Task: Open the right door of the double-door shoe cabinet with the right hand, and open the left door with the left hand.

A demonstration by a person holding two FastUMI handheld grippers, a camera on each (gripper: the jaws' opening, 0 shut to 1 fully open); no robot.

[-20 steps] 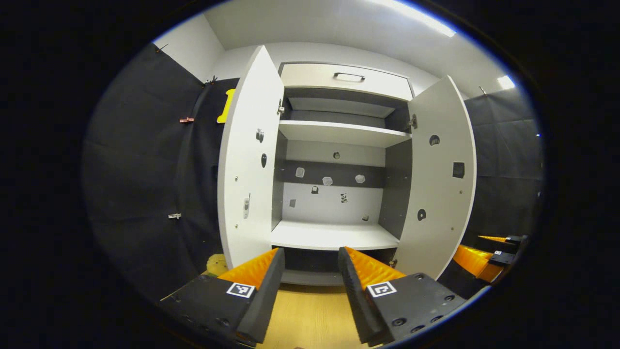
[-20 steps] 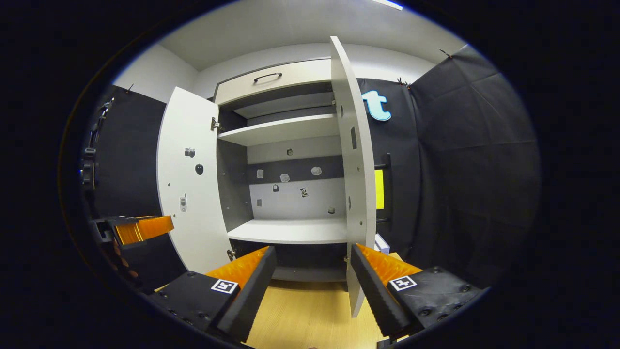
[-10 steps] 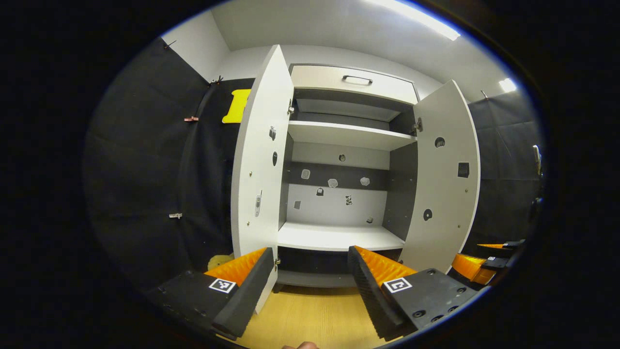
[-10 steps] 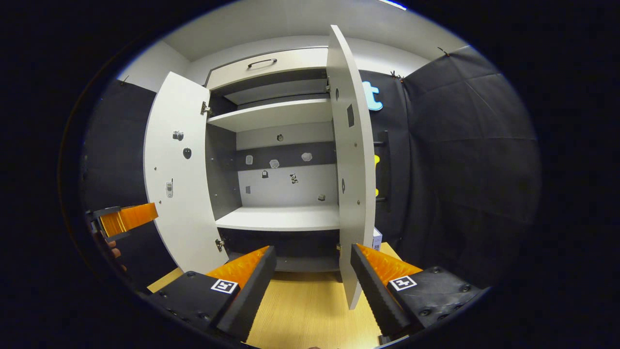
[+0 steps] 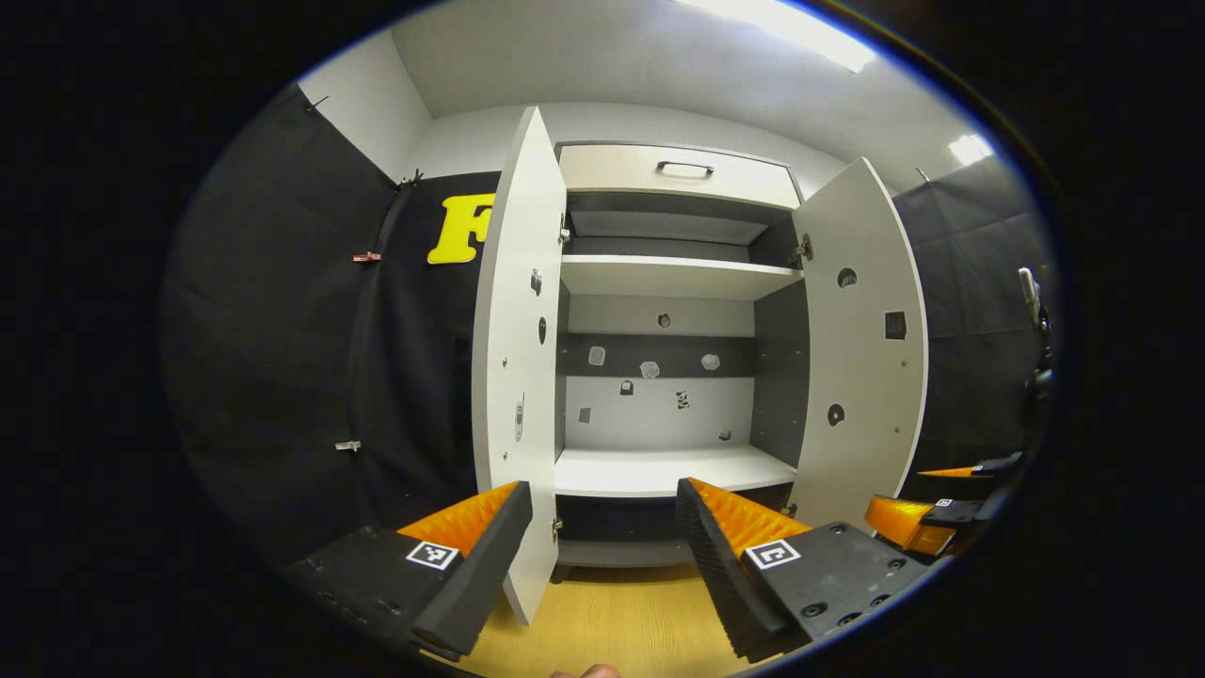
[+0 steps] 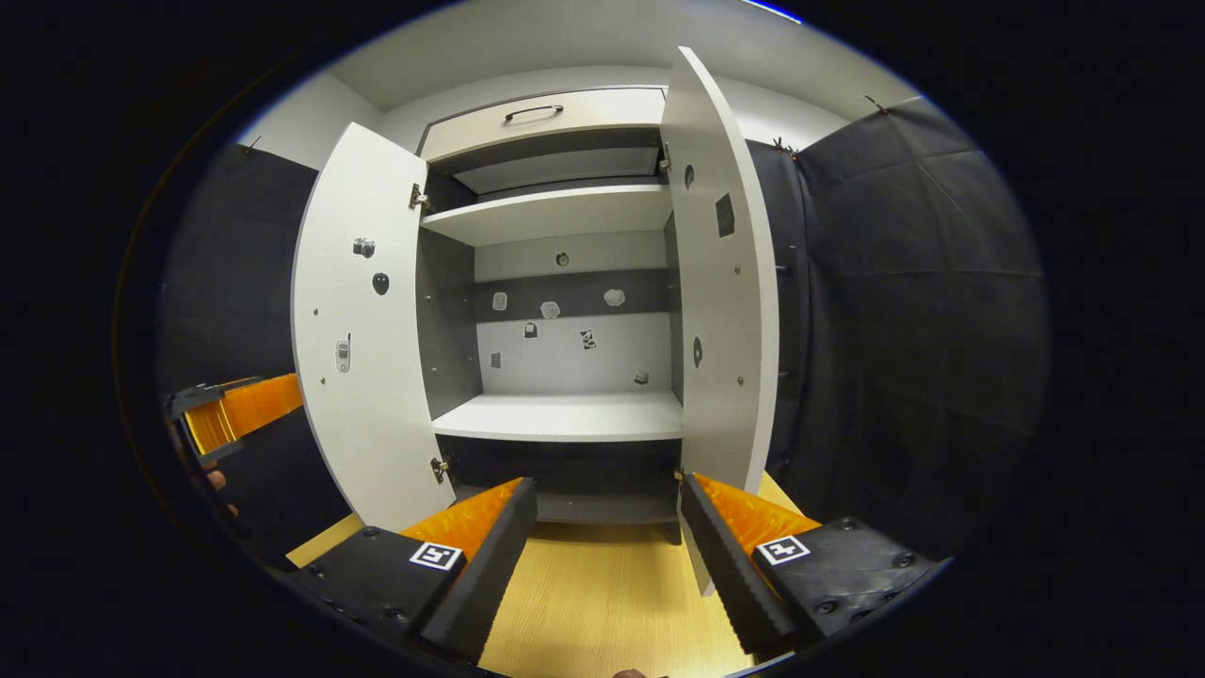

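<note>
Both cabinet doors, left door [image 5: 516,377] and right door [image 6: 720,282], stand swung wide; left gripper [image 5: 602,504] and right gripper [image 6: 607,499] have backed off toward 6 o'clock, fingers spread and empty, so the task looks complete.

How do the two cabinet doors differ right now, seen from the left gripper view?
The left door shows nearly edge-on, a narrow strip; the right door faces the camera more broadly. The left door's lower edge sits beside the left gripper; the right door stands farther off. Both are white and swung open.
</note>
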